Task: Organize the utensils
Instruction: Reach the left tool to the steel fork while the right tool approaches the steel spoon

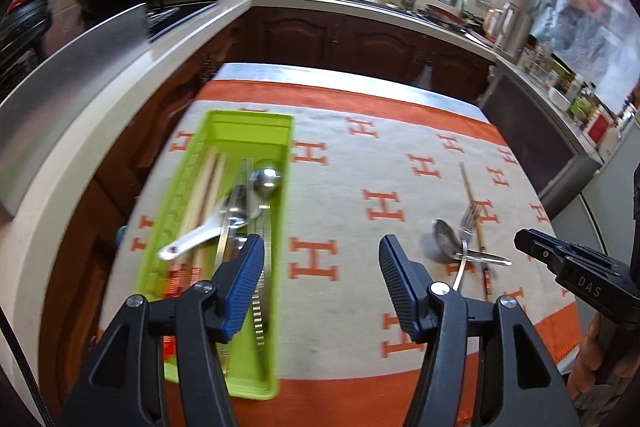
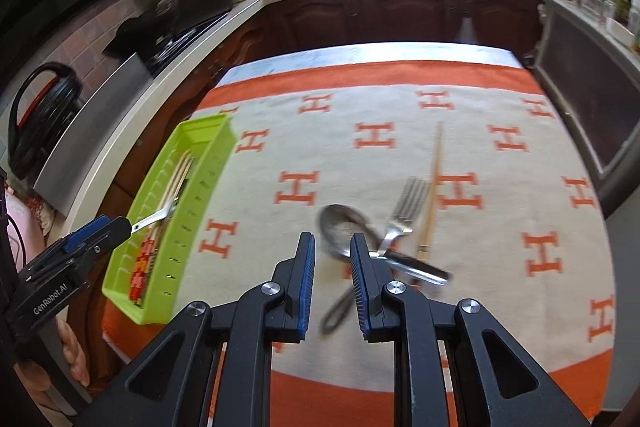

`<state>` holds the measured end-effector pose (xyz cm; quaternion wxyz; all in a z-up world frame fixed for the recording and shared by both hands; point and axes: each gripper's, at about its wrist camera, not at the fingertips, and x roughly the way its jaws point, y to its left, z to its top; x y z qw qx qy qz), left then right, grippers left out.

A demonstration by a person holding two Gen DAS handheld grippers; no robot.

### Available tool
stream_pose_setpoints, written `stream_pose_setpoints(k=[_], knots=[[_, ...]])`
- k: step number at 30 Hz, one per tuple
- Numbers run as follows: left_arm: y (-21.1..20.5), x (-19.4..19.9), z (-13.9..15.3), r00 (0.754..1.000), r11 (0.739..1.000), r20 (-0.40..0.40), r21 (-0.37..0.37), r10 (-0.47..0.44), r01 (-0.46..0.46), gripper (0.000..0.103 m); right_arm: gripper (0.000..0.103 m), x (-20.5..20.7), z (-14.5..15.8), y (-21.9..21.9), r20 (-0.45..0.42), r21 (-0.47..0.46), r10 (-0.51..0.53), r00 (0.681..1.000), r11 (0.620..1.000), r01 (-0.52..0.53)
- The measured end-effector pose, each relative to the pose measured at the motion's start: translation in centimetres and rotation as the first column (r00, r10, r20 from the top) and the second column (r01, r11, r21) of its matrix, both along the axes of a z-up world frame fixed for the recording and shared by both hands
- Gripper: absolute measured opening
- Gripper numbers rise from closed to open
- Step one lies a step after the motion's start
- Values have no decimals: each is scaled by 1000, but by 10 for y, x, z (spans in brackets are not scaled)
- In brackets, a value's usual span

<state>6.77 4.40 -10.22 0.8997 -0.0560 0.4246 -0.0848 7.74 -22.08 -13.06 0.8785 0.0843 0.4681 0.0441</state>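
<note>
Utensils still loose on the cloth (image 2: 500, 227): a spoon (image 2: 344, 227), a fork (image 2: 404, 207) and a chopstick (image 2: 434, 179), heaped together well to the right of the green tray (image 2: 200, 195). Spoon bowl lying toward the tray side of the heap, handle running down and away from the tray under the fork's handle; fork tines pointing away from the camera, its handle curving back below the spoon; chopstick lengthwise beside the fork on the side far from the tray, roughly parallel to the tray's long axis. Inside the tray already: chopsticks, metal spoons and a white spoon.

Right gripper (image 2: 332, 255) directly over the spoon, fingers only narrowly apart and holding nothing, the spoon's bowl showing just beyond the gap. Left gripper (image 1: 322, 259) wide apart and empty, poised between tray and heap, its left finger over the tray's near end. Clearly the right one nearer the heap. Likely next: closing across the spoon's neck, crosswise to its long axis, then carrying toward the tray. Risk of dragging the crossed fork along.
</note>
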Motion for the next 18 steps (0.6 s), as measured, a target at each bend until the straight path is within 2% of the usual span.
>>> stream_pose_setpoints(k=[8,15,18], knots=[[-59,19,-21,990,990,-62,-76,-126,121,61,18,-19,-15,-58,-26,29,-70,997,997,71],[-90,39,-48,982,982,-111,-129,-154,140,61,18,-15,-36,-74,-51,63,-78,996,995,82],[-105,41,-55,972,977,-134,-125,-191,175,61,18,-11,-42,-79,-60,70,-84,995,994,88]])
